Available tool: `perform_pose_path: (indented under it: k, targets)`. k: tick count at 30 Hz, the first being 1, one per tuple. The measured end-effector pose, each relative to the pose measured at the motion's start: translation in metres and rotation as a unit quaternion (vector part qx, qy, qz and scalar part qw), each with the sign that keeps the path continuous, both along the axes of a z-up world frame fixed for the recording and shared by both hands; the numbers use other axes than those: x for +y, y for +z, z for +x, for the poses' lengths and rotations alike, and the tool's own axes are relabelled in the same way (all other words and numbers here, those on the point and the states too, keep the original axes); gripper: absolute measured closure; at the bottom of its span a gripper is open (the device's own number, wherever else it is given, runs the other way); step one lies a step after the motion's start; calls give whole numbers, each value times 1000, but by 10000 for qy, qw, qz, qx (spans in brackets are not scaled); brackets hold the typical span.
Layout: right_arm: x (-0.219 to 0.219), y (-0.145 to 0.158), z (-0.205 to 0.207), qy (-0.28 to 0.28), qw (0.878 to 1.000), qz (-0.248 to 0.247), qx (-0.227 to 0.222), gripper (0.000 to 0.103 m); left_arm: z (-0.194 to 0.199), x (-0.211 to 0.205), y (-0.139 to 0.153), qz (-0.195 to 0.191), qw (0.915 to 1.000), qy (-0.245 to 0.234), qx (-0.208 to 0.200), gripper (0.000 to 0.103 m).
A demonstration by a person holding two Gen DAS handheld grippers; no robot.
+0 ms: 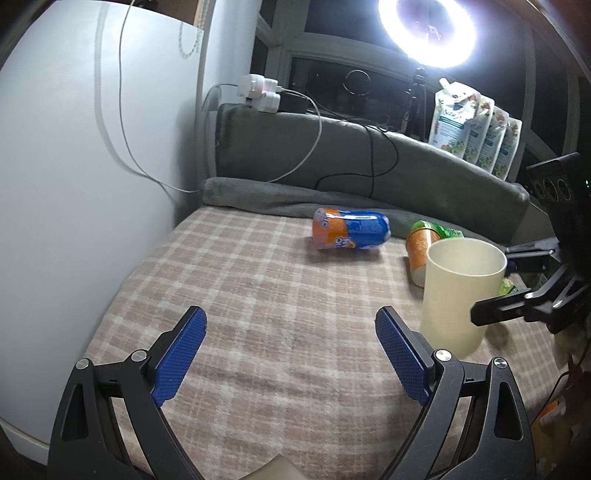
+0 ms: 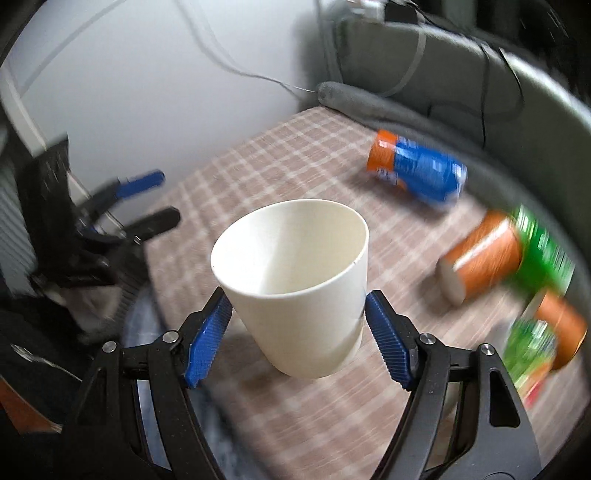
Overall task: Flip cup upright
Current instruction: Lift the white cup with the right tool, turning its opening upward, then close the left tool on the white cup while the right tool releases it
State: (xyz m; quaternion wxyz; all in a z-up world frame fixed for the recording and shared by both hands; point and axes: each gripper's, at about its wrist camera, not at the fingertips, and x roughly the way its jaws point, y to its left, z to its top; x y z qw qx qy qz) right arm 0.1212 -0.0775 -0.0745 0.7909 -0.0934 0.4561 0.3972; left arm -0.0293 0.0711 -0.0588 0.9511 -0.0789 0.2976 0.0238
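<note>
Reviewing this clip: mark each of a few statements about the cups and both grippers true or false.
1. The white cup sits between the right gripper's pads, mouth up. True.
2. The left gripper holds a cup. False: its jaws are open with nothing between them.
3. The blue-and-orange cup stands upright. False: it lies on its side on the checked cloth.
4. A ring light shines behind the scene. True.
</note>
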Motion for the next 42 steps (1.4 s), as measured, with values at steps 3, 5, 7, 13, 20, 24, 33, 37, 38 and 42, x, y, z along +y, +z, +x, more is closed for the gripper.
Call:
perform_pose_path:
  k: [3,5,7,13,20,24,33,37,38,42]
  targets:
    - [-18,-9,2,-281,9952,643,681,26,0,-3,-1,-17,10000,-70,46,10]
    - [-27,-17,4,-429,9893,932,1037,26,0,-6,-2,-46,9999,-102,76,10]
    - [-35,-29,10,-609,9826,1119,1353,26,2,-7,-4,-91,9998,-146,125,10]
    - [-58,-63,39,-1250,9564,1480,2183,26,10,-12,-9,-330,9983,-352,334,10]
    - [-62,-71,57,-1377,9564,1467,2118,26,22,-20,-16,-553,9953,-554,577,10]
    - [-57,-75,64,-1447,9607,1310,1975,26,29,-25,-17,-579,9941,-646,656,10]
    - [-61,-50,48,-1491,9730,1288,1200,24,55,-26,-16,-1203,9823,-1036,993,10]
    - [-68,-23,15,-1750,9796,982,50,23,78,-28,-22,-1861,9647,-1260,1371,10]
    - [-70,-18,5,-1855,9786,843,-280,22,84,-30,-24,-2014,9597,-1302,1461,10]
    - [-78,-6,-32,-2339,9628,422,-1287,21,107,-42,-31,-2518,9398,-1434,1813,10]
